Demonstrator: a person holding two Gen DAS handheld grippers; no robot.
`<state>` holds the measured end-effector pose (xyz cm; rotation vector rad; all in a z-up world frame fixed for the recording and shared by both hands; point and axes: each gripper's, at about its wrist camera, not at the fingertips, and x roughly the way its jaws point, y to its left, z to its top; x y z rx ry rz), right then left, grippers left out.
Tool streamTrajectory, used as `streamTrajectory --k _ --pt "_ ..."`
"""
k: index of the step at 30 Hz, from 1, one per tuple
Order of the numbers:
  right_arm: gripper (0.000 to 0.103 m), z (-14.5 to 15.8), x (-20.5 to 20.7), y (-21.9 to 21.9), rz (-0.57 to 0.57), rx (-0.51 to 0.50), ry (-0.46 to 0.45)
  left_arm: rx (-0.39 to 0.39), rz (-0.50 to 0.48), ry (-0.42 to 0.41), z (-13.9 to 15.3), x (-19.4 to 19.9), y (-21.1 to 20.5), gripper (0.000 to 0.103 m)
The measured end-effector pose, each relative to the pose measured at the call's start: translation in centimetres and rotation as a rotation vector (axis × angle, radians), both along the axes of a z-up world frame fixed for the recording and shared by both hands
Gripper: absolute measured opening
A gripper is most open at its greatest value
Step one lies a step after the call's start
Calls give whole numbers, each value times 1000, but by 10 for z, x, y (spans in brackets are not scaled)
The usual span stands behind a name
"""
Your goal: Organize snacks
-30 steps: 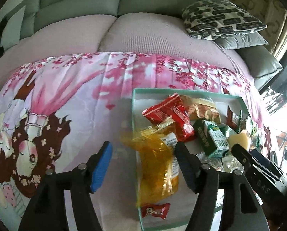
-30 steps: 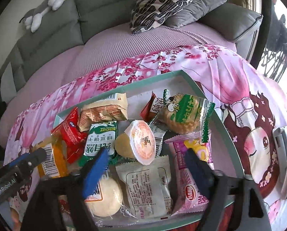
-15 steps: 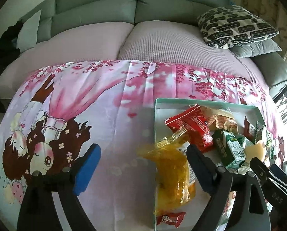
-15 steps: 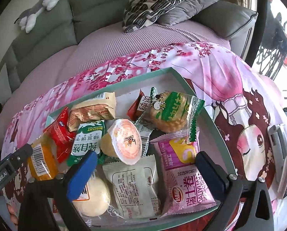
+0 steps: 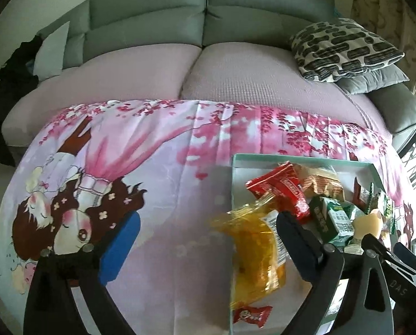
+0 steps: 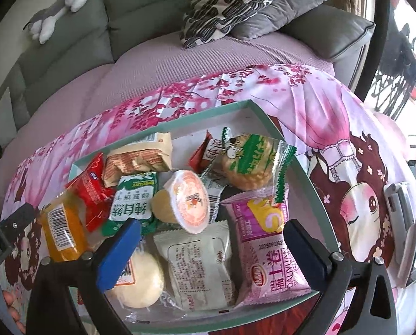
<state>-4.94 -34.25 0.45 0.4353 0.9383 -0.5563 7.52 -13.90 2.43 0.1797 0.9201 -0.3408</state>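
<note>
Meanwhile both grippers wide, empty: left gripper (image 5: pixel 205 248) beside yellow packet (image 5: pixel 256 254), right gripper (image 6: pixel 210 251) over crowded tray (image 6: pixel 314 192).

Pink blossom-print blanket (image 5: pixel 180 145); teal-rimmed tray (image 6: pixel 163 128); black-and-white blotched pillow (image 5: pixel 344 47).

A home living room: a grey sofa (image 5: pixel 202 14) with cushions (image 5: pixel 344 50), a plush toy (image 6: pixel 57 8) on its back, and a cartoon-print blanket (image 5: pixel 152 150).

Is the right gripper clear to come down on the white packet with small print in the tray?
Probably yes. The right gripper stands open right above the white packet, nothing between its fingers. The jelly cup overlaps only the packet's far edge, and the pink swiss roll pack lies close beside it.
</note>
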Motion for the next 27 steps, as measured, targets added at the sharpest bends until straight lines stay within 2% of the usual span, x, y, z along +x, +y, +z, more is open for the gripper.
streamTrajectory --k 5,12,18,27 --pt "103 8 2 10 20 -21 7 41 31 -45 6 -1 15 98" --pt "103 22 9 35 68 -61 7 102 105 -66 9 -6 38 98" --pt "103 30 16 60 124 -100 12 144 211 -6 3 -5 65 98" --pt "103 36 26 92 179 -123 17 178 256 15 -1 -12 101 98"
